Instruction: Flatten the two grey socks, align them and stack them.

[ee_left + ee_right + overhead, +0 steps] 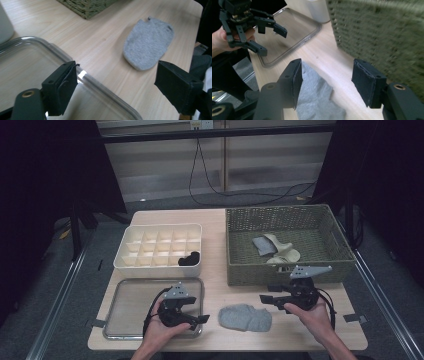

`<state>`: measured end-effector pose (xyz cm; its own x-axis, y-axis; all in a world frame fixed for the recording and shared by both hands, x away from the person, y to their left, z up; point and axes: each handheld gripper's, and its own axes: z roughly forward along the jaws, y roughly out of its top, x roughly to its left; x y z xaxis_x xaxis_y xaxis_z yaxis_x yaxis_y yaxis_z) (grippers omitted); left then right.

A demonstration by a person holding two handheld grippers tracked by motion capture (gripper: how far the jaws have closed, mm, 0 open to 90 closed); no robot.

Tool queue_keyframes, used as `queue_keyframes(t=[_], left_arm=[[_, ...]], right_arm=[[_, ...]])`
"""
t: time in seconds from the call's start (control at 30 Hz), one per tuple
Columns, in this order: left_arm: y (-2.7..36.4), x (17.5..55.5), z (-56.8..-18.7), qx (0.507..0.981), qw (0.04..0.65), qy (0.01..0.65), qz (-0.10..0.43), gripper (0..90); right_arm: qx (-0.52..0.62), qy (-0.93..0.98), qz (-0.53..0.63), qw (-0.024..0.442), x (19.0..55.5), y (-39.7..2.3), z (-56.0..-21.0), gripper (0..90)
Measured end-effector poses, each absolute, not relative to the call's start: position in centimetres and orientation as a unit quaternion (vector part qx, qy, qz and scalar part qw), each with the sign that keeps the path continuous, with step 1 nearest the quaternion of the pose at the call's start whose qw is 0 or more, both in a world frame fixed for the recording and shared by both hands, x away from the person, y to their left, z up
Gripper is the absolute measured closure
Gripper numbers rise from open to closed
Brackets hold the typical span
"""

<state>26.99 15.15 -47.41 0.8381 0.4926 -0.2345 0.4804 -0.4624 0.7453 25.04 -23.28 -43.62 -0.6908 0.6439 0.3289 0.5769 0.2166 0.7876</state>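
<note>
Lying flat on the wooden table (220,220), the grey sock (245,317) is found between the two grippers, near the front edge and just in front of the green wicker basket (285,270). Its long axis is seen to run roughly across the table, from one gripper toward the other, with the cuff end turned to the right and the rounded toe toward the left. The right gripper (272,296) is judged the nearer: in the right gripper view the sock (317,97) is seen directly beneath and partly between the jaws, which stand apart with nothing pressed between them. The left gripper (196,312) is held over the corner of the clear tray (114,330), its jaws also spread wide and empty; from it the sock (148,47) lies ahead and to the side, clear of the tray rim. A downward move by the right gripper is therefore judged the shorter path, while the left would have to be carried sideways off the tray. A white divided organiser (160,265) with one dark rolled item in it stands behind the tray.
</note>
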Motion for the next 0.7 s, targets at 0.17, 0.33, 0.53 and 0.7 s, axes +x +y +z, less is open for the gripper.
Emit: queue_keyframes(t=[0.17, 0.33, 0.53, 0.7], left_arm=[[15.7, 27.1, -47.4, 0.850, 0.436, 0.294, 0.012, 16.4], [15.8, 26.8, -47.3, 0.848, 0.443, 0.290, 0.009, 16.9], [16.1, 27.3, -47.3, 0.848, 0.443, 0.291, 0.008, 18.0], [16.2, 27.1, -47.0, 0.846, 0.452, 0.283, 0.010, 19.2]], right_arm=[[0.374, 0.782, 0.496, 0.047, 25.3, -23.4, -41.7, 41.6], [0.378, 0.772, 0.507, 0.058, 26.1, -23.8, -40.2, 42.0], [0.372, 0.772, 0.511, 0.065, 27.4, -24.0, -38.2, 44.1], [0.386, 0.769, 0.502, 0.083, 29.8, -24.4, -37.5, 44.4]])
